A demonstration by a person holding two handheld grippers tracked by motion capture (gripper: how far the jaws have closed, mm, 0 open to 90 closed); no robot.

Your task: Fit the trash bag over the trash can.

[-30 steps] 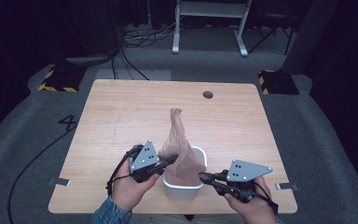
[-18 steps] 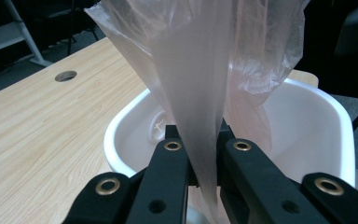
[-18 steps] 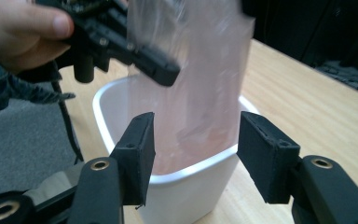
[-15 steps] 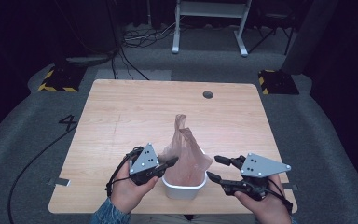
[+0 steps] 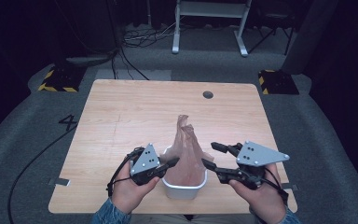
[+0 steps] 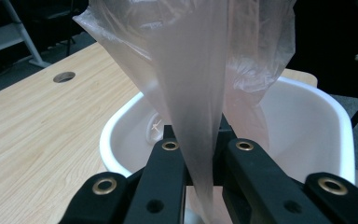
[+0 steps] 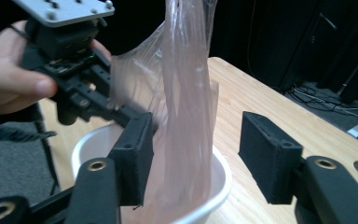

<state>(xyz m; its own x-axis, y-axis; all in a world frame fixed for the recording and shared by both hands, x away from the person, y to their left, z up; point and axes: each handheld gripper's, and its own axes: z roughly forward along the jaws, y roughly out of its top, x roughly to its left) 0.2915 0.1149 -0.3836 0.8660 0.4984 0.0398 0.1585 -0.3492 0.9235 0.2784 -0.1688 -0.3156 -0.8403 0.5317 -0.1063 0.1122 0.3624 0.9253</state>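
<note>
A white tub (image 5: 184,190) stands near the table's front edge. A thin pinkish plastic bag (image 5: 186,147) rises out of it to a twisted top. My left gripper (image 5: 171,163) is shut on the bag's left side just over the tub's rim. In the left gripper view the film (image 6: 200,70) runs down between the closed jaws (image 6: 200,142), with the tub (image 6: 307,121) behind. My right gripper (image 5: 209,154) hovers to the bag's right. Its jaws have just been opening and stand wide (image 7: 198,154). The bag (image 7: 186,93) hangs between them, close to one pad, unpressed.
The wooden table (image 5: 121,116) has a round hole (image 5: 208,94) at its far right. Yellow-and-black striped blocks (image 5: 56,80) sit on the grey floor at both far corners. A white metal stand (image 5: 209,23) and cables lie behind.
My right gripper let go of the bag at the tub's right rim, opened, and drew up and to the right. The bag's top sagged a little. The left gripper kept still.
</note>
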